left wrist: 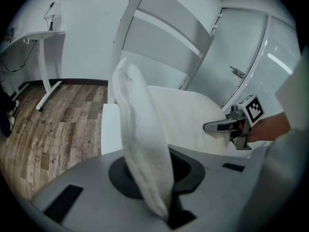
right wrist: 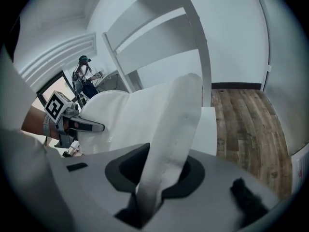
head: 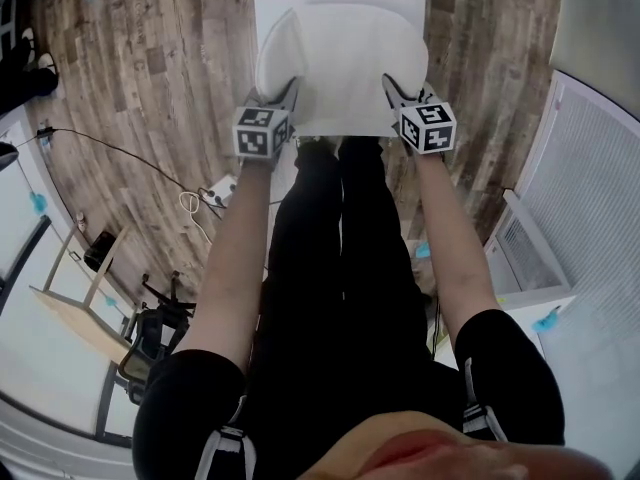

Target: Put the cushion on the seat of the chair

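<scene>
While each claw pinches a near corner, the cushion lies spread over the white seat of the chair, its far part apparently resting there. The left claw is narrow, clamped on the left edge, which stands folded upright between its jaws. The right claw likewise grips the right edge, the fabric thinning where the jaws squeeze it.

The risk now lies in letting go. If one side drops before the other, the cushion may twist and sit crooked. If the near edge hangs past the seat's front, it could slide toward the wooden floor. Soft fabric may also snag in a narrow jaw and be dragged back.
</scene>
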A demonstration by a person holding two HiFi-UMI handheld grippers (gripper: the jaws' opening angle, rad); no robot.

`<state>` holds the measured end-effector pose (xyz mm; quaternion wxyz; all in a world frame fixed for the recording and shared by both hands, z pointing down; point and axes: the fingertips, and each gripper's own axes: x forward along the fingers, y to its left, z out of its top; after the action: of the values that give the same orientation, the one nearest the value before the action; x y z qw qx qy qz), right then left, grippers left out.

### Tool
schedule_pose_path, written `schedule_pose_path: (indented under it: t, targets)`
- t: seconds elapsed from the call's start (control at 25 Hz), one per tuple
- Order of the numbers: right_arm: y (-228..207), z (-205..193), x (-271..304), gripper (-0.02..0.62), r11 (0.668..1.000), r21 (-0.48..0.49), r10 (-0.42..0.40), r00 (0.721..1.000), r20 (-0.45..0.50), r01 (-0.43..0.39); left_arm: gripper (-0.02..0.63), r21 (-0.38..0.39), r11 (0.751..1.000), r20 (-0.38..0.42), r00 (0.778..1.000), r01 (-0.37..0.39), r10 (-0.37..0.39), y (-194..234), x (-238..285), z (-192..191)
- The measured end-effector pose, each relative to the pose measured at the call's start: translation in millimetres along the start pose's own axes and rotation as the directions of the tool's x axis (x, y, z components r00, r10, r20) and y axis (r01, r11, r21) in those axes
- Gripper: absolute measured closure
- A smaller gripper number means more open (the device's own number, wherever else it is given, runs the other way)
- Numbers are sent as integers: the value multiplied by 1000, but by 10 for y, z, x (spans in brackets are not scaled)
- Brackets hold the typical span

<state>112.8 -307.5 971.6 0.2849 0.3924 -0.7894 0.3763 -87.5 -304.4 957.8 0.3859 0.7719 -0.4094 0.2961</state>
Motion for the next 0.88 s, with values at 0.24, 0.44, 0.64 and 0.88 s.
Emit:
schedule_pose_path:
  t: [0.24, 0.44, 0.64, 0.88]
  targets:
    - [-160, -133, 196, 469, 999, 24, -32, 998, -62, 34, 548, -42, 999, -70, 998, 0, -3, 104, 203, -110]
    - [-351, -246, 249, 399, 993, 45, -107, 989, -105, 112, 522, -50, 999, -103, 995, -15, 10, 224, 311, -182]
    - [-506, -302, 255, 352, 989, 35, -140, 983, -121, 145, 483, -50, 998, -132, 991, -38, 31, 305, 382, -197]
    - [-707, -405, 206, 344, 979, 62, -183, 970, -159, 195, 359, -33, 993, -145, 984, -112, 106, 478, 380, -237]
